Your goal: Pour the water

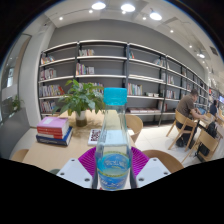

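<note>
Here the fingers [113,163] clamp the capped bottle [113,150] at lower centre; tipping now pours nothing, and a loose grip could drop it onto the bench [60,152].

Clear glossy plastic bottle [114,158] with a smooth blue plastic cap [115,97]; behind the bottle, a pale matt wood bench [60,150].

A potted plant [80,97] and stacked books [54,129] sit before long bookshelves [120,70].

clear bottle [113,155] with blue cap [115,97], magenta pads [88,160].
</note>
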Demonstrator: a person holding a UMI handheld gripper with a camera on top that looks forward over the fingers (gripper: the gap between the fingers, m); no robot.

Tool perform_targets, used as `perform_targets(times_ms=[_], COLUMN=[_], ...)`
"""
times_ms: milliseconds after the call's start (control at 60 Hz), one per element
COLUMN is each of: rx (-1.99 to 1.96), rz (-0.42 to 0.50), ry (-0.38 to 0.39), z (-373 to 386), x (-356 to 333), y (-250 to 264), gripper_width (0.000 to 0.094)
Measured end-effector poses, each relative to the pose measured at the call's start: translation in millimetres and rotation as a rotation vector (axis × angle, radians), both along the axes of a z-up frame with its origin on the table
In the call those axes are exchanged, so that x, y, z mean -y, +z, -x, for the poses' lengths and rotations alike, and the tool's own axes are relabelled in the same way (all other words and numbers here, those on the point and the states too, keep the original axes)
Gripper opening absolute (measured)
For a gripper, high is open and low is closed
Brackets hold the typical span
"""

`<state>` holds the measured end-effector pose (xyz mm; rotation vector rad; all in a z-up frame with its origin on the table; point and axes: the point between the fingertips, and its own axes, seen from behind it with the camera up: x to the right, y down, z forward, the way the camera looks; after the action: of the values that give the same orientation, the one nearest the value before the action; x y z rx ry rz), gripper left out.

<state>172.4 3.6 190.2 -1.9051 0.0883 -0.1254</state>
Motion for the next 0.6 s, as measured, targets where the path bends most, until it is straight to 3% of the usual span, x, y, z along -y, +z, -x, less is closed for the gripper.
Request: perform_targets(times_ms=[167,350,483,600], rx=[0.014,-0.012,-0.037,-0.021], rz=[0.073,0.084,0.011,0.002], ry=[0.03,-0.004,-0.033,-0.046], z=[0,1,3,2], x=[-5,-1,4,9], y=[-54,-91,-101,-100], gripper_width=[0.0438,0.0437,0.0467,0.0519])
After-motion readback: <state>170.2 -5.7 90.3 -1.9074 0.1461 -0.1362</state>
